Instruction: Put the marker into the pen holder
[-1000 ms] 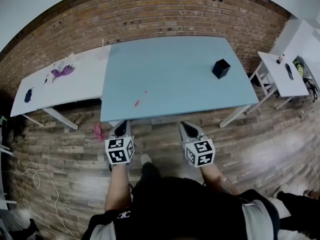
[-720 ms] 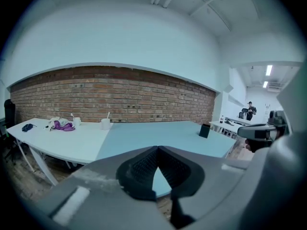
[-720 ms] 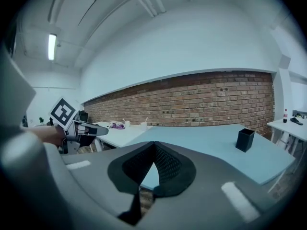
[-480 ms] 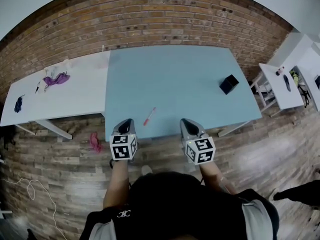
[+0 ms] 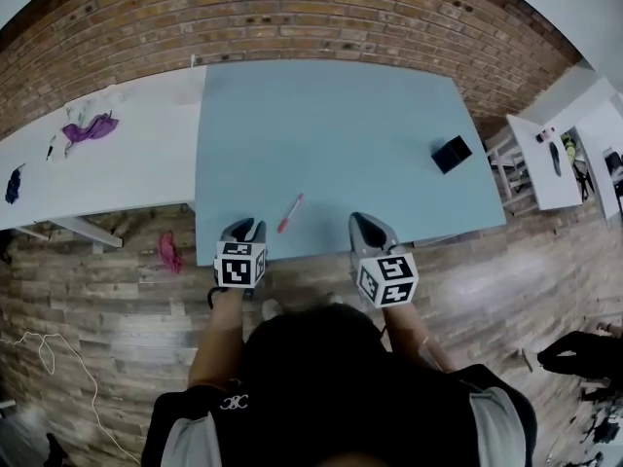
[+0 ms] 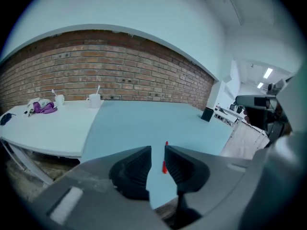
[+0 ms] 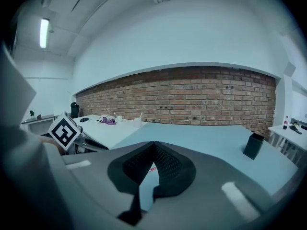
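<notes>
Brick wall (image 5: 321,17) runs behind two desks set edge to edge on a plank floor (image 5: 107,309). Blue desk (image 5: 341,134): the larger, carrying the marker and the holder. White desk (image 5: 117,168): adjoins on the left and bears a purple cloth (image 5: 86,127) toward its far left. A person stands at the blue desk's near edge, one tool in each hand.

Left tongs (image 5: 243,230): at the near edge, just left of the marker. Jaws spread, have just been opening, nothing between them. The marker shows beyond the gap, not within it.

Right tongs (image 5: 365,227): at the near edge, right of the marker. Jaw tips pressed together, nothing pinched.

Holder (image 5: 452,154): black, upright, near the blue desk's right edge, well apart from both tongs.

Marker (image 5: 289,213): red, lying flat on the blue desk near the front edge, between the two tongs, touched by neither.
</notes>
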A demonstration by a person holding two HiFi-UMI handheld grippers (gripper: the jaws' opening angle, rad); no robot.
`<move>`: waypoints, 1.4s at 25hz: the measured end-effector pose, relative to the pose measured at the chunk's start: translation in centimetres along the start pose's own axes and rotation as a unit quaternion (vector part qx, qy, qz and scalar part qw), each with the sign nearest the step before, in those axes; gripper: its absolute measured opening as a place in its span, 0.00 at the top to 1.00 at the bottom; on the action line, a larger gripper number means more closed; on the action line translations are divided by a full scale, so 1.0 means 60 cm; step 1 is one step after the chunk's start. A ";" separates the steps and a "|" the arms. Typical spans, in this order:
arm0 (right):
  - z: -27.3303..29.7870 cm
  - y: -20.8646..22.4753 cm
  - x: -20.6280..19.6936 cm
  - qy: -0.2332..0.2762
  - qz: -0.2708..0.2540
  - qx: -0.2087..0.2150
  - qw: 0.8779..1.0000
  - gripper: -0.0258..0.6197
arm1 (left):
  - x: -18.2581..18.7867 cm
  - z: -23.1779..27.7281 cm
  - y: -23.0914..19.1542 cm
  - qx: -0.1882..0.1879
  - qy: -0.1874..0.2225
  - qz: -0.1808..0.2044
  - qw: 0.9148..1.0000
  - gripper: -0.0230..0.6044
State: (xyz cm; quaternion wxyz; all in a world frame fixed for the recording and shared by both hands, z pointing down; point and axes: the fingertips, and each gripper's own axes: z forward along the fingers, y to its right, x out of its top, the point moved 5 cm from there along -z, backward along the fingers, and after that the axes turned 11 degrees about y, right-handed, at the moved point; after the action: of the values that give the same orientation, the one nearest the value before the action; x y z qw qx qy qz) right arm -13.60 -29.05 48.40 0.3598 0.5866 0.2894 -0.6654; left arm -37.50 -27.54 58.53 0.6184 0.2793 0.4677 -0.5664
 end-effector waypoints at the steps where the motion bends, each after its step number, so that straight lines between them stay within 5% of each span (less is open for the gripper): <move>1: -0.003 0.007 -0.004 -0.004 0.002 -0.003 1.000 0.95 | -0.008 0.010 0.005 -0.003 -0.008 0.002 1.000 0.80; 10: -0.052 0.109 -0.019 -0.032 0.010 -0.032 0.999 0.95 | -0.076 0.105 0.067 -0.038 -0.069 0.043 0.996 0.71; 21: -0.123 0.173 -0.064 -0.059 0.034 -0.077 0.995 0.95 | -0.148 0.173 0.042 -0.005 -0.126 0.059 0.990 0.70; 26: -0.132 0.188 -0.071 -0.061 0.038 -0.082 0.994 0.95 | -0.181 0.183 0.047 -0.013 -0.170 0.072 0.983 0.74; 35: -0.114 0.187 -0.075 -0.061 0.039 -0.066 0.995 0.95 | -0.181 0.184 0.042 0.011 -0.174 0.035 0.984 0.86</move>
State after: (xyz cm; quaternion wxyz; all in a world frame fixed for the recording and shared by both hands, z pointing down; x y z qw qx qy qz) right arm -0.29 -29.35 52.27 0.4402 0.5306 0.2873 -0.6649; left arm -31.34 -31.93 72.25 0.7068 0.1994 0.3364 -0.5895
